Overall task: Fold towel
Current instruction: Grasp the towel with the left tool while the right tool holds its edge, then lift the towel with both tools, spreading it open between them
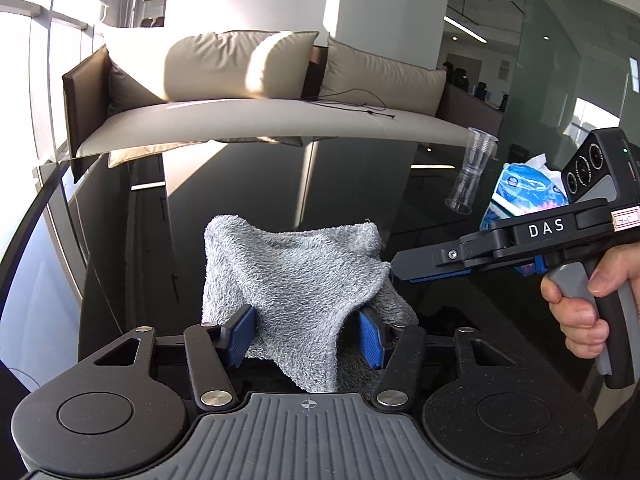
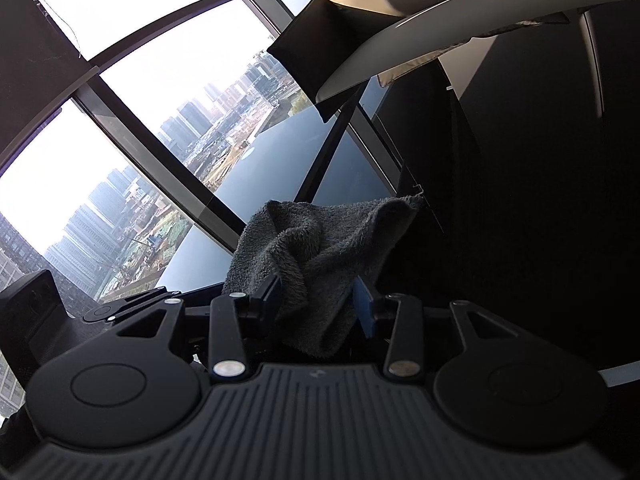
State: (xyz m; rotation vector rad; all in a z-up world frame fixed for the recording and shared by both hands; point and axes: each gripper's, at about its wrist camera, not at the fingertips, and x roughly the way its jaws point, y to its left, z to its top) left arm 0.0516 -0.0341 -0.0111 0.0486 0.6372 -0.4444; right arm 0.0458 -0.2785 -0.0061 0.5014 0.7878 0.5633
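Observation:
A grey terry towel [image 1: 296,272] is bunched over a glossy black table [image 1: 224,208]. My left gripper [image 1: 308,332] has its blue pads on either side of a fold of the towel and is shut on it. My right gripper [image 1: 394,270] reaches in from the right with its tip at the towel's right edge. In the right wrist view the towel [image 2: 316,240] hangs between the right gripper's [image 2: 320,304] pads, which pinch it. Both hold the towel lifted and crumpled.
A clear plastic cup [image 1: 478,156] and a blue tissue pack [image 1: 520,192] stand at the table's right. A beige sofa [image 1: 248,112] with cushions lies beyond the table. Large windows [image 2: 132,128] are on the left.

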